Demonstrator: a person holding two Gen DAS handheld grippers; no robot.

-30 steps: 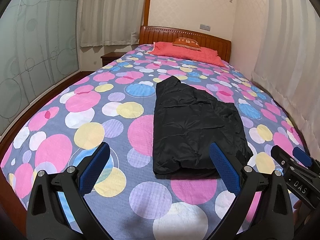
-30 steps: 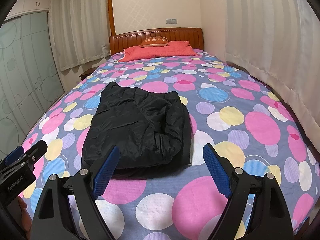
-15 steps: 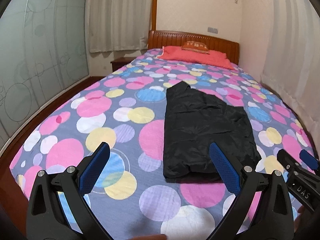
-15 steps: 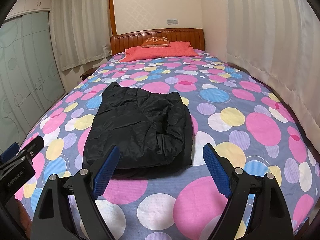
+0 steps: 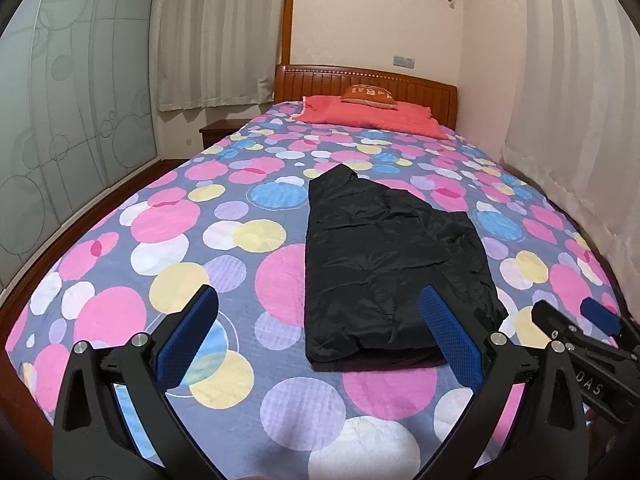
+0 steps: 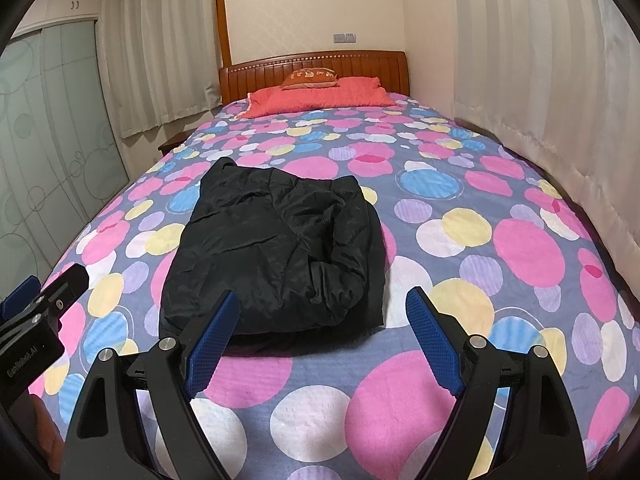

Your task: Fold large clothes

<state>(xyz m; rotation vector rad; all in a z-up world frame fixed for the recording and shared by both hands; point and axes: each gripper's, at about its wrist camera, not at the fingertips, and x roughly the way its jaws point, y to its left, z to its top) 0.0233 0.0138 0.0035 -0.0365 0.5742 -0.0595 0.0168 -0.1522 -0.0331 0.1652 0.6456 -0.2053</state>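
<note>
Ahead, folded black jacket [image 6: 276, 248] lies beyond the wide-apart right gripper [image 6: 320, 336].

Left gripper [image 5: 316, 334] and right gripper [image 6: 320, 334] apparently hover, fingers [image 6: 430, 340] spread.

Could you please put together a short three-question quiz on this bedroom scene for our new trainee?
1. True or false: the black, shiny folded jacket lies on the circle-patterned bedspread, held by neither gripper.
2. What lies on the red pillow by the wooden headboard?
A. a small orange cushion
B. a folded white towel
C. a blue book
3. Fill in: the left gripper and the right gripper both stand ____, with nothing between their blue pads.

Key
1. True
2. A
3. open
</note>
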